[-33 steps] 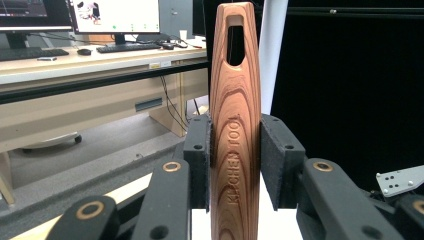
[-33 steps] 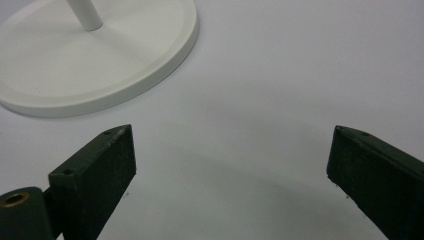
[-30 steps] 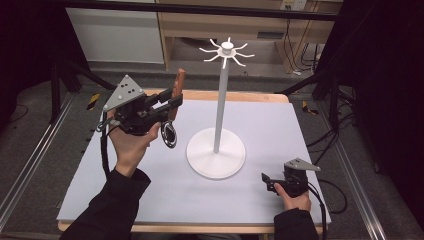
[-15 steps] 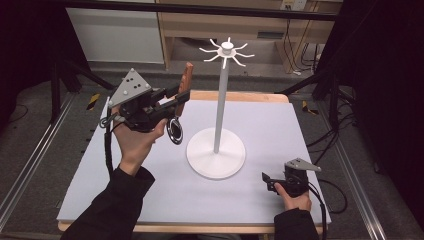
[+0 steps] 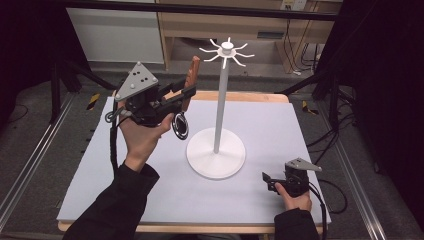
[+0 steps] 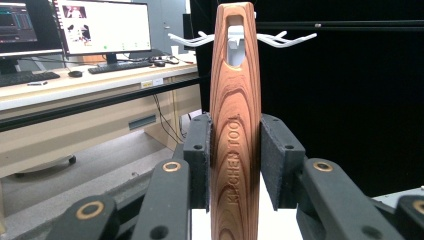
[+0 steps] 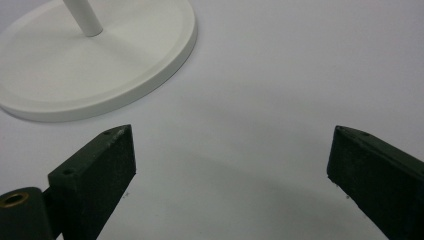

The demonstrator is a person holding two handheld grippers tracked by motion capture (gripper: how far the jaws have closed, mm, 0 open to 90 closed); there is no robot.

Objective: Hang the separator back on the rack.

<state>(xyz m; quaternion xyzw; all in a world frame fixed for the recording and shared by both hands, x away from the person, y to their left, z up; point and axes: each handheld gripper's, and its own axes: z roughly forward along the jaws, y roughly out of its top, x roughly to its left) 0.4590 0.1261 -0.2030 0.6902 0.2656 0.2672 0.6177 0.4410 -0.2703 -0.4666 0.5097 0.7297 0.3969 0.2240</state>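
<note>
A person's left claw (image 5: 182, 95), raised in the upper left of the frame above the pale grey worktop (image 5: 125, 195), is clenched on a long wooden-handled kitchen utensil (image 5: 190, 82), its handle pointing up toward the white metal hanging stand with radiating hooks (image 5: 222, 100) at centre frame.

In the left gripper view the handle (image 6: 236, 115) stands upright between the two black pads, gripped about midway along its visible length. It is a reddish-brown, strongly grained piece of wood, tapering toward a rounded top with an elongated slot cut through it, and the words "KITCHEN TOOL" run along its face. Behind the slot, the stand's white hooks (image 6: 280, 39) line up almost level with it. From the high view a dark ring-shaped metal head (image 5: 180, 125) hangs below the claw, clear of the worktop.

The step looks to be hanging the utensil by its slot. Done well, that means keeping the handle upright, bringing the slot to one hook tip square-on, threading it fully, then lowering slightly before letting go, so the tall, slim stand is not nudged sideways.

The right claw (image 7: 230, 165), low at the lower right of the frame near the stand's round base (image 7: 100, 65), rests released and empty, jaws wide apart over bare worktop.
</note>
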